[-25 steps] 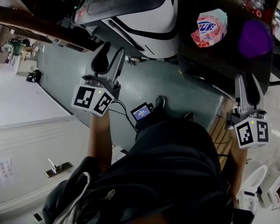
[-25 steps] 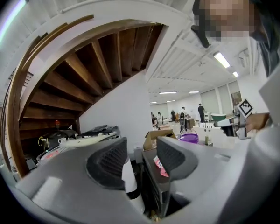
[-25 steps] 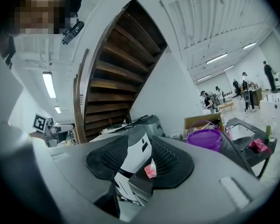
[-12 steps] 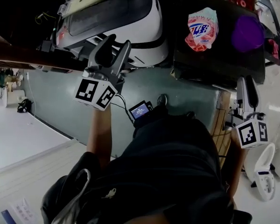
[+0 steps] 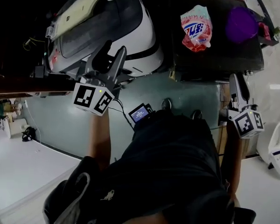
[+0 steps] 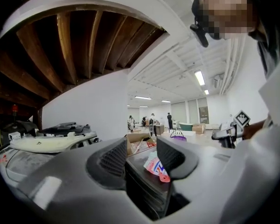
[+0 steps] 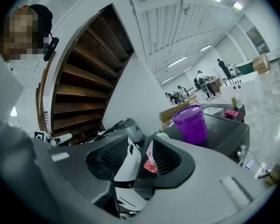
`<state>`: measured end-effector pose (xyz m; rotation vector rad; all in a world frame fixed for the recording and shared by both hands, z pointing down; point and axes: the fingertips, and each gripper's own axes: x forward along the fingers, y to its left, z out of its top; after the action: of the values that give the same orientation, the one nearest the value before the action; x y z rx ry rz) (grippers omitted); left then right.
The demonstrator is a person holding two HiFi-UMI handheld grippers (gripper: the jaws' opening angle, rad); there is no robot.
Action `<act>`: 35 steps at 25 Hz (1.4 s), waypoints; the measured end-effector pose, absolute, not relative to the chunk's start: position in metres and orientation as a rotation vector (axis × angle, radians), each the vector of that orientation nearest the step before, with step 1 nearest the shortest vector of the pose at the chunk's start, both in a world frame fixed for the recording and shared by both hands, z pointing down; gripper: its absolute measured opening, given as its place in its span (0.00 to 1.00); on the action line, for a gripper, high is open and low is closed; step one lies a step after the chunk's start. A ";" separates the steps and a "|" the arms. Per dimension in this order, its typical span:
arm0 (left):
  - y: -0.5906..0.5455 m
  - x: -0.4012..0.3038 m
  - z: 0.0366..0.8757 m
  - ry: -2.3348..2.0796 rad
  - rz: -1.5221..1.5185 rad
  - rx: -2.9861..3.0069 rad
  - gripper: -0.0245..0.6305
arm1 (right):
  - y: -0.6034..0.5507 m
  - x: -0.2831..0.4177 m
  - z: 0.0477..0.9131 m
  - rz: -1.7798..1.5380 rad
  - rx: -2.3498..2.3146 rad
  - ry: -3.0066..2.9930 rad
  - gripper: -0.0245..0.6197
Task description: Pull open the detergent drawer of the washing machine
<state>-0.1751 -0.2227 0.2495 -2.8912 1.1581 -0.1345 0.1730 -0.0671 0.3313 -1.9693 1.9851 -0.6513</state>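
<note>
Facing the washing machine [image 5: 219, 55], you're pre-reach: left gripper [image 5: 111, 55] wide, right gripper [image 5: 238, 80] narrow, both empty. Next, find the drawer front ahead of them.

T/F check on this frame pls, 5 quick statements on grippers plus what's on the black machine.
1. The purple container stands on top of the black machine. True.
2. The left gripper is clamped on the detergent bag. False: its jaws stand apart with nothing between them, and the bag lies on the black machine.
3. The detergent bag and the purple container share the same black top, side by side. True.
4. The right gripper grips the purple container. False: its jaws hold nothing, and the container stands untouched.
5. Both grippers show in the head view. True.
</note>
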 end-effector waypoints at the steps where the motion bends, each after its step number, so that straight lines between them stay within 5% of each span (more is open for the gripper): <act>1: -0.225 -0.176 0.252 1.150 -0.138 -2.899 0.39 | -0.067 0.173 0.340 -0.659 -1.976 1.974 0.28; 35: -0.212 -0.228 0.322 1.184 -0.612 -2.880 0.39 | -0.122 0.103 0.668 -1.236 -1.402 1.665 0.40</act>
<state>-0.2283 -0.2122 0.3222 -2.8804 1.1836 -0.6123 0.1029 -0.1223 0.6683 -1.4022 1.6650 -1.2360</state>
